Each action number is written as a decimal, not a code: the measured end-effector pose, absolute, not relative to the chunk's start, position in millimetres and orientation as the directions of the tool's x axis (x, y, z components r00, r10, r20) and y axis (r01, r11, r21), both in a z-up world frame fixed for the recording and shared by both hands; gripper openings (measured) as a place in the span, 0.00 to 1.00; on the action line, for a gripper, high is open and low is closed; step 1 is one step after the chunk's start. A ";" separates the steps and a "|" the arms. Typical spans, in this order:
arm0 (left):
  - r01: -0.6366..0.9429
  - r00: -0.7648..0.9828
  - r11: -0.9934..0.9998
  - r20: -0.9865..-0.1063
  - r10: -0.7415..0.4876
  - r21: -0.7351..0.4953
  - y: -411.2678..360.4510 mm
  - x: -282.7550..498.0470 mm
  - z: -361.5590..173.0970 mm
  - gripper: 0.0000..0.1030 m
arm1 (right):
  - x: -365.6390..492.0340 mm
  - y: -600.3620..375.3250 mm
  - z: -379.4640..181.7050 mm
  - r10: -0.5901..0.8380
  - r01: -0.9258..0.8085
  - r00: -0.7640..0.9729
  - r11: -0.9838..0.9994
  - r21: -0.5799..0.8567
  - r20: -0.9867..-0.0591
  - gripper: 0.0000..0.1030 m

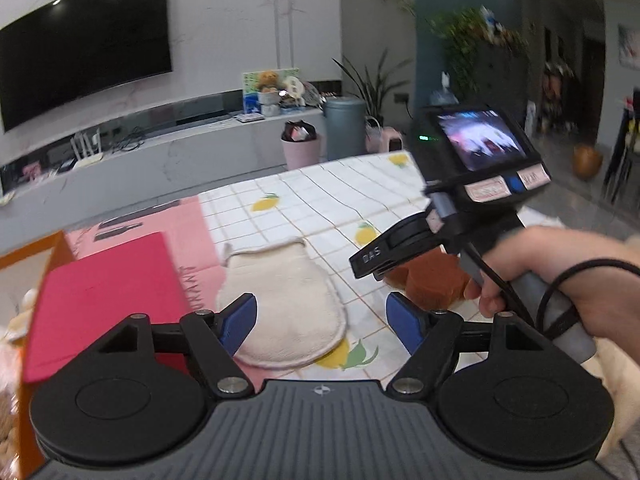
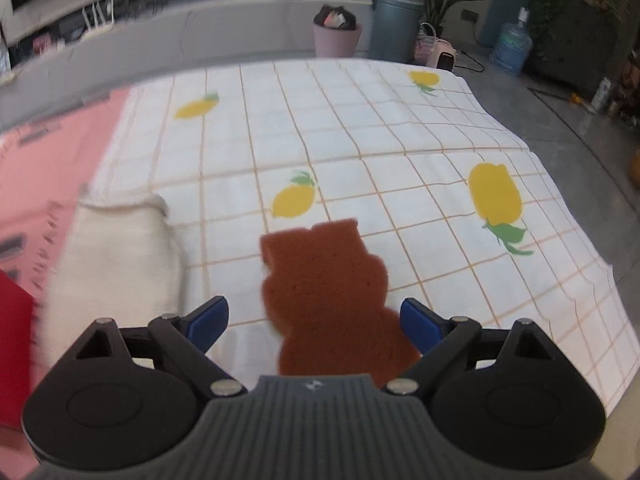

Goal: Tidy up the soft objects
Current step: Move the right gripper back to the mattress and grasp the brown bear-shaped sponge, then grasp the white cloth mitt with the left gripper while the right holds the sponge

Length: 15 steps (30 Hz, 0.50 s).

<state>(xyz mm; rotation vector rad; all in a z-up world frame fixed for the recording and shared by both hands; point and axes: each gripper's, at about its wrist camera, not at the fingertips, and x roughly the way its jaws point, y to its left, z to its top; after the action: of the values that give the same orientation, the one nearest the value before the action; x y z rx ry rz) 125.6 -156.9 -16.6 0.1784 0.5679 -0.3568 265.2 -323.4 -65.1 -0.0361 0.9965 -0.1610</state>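
A cream terry mitt (image 1: 280,296) lies flat on the lemon-print tablecloth (image 1: 320,196). My left gripper (image 1: 322,316) hovers over its near end, open, blue pads wide apart and clear of the cloth. To the right lies a brown bear-shaped sponge (image 2: 324,280), partly hidden in the left wrist view behind the other tool. My right gripper (image 2: 314,316) is open above the sponge's lower half, with the sponge between the pads and not pinched. The mitt (image 2: 120,256) shows blurred at the left of the right wrist view. A hand (image 1: 560,292) holds the right tool.
A red box (image 1: 100,300) stands left of the mitt on a pink mat (image 2: 40,168), beside an orange box's edge (image 1: 24,260). Beyond the table are a pink bin (image 2: 336,36), a grey bin (image 2: 394,28) and a TV console (image 1: 160,148). The cloth (image 2: 560,280) drops off at the right.
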 end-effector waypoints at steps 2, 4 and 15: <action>0.394 0.772 0.915 -0.571 -0.278 0.088 -167.0 132.7 -23.6 0.86 | 270.2 -332.5 -72.0 -0.144 0.128 0.516 0.988 -0.090 -0.844 0.89; 0.404 0.760 0.908 -0.594 -0.264 0.114 -176.0 140.9 -29.0 0.88 | 272.0 -345.2 -76.4 -0.112 0.161 0.505 0.986 -0.034 -0.856 0.89; 0.239 0.679 0.963 -0.730 -0.077 0.121 -203.0 236.4 -35.8 0.90 | 276.2 -380.0 -80.8 -0.109 0.227 0.498 0.974 0.008 -0.860 0.70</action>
<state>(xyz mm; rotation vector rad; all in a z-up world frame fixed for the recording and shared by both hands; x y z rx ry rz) 236.4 -203.0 -35.8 0.2139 0.8061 -0.1792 276.2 -380.0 -80.8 0.1253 1.0303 -0.2038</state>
